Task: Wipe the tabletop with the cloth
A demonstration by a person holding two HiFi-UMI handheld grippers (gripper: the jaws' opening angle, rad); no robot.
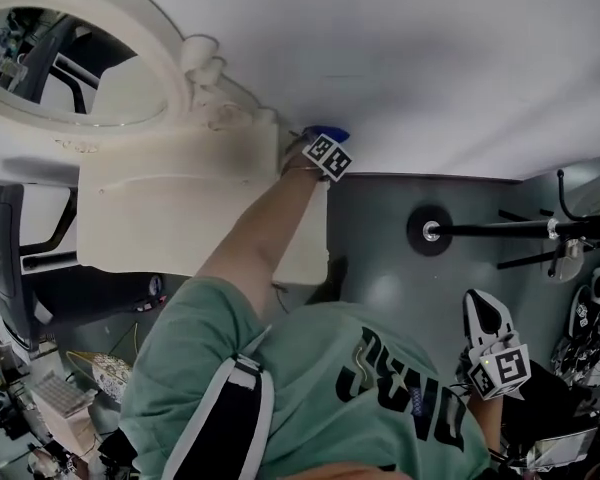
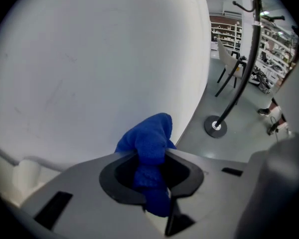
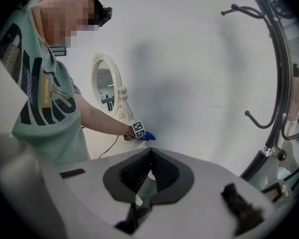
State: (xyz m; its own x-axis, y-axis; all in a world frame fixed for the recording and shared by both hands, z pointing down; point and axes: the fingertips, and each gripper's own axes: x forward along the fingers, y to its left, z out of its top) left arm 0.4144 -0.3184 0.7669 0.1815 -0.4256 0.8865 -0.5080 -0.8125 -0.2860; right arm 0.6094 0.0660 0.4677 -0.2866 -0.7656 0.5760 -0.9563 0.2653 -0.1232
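The left gripper (image 2: 150, 158) pinches the blue cloth (image 2: 152, 133) between its jaws. The cloth's bunched end pokes forward and seems to touch the white tabletop (image 2: 89, 59). The right gripper (image 3: 149, 158) hangs apart, its jaws pressed together on nothing.

Head view: steeply down past the person's chest onto the tabletop (image 1: 430, 68). Left gripper view: close over it, stand (image 2: 216, 127) at 3 o'clock. Right gripper view: well back, facing the same tabletop and stand.
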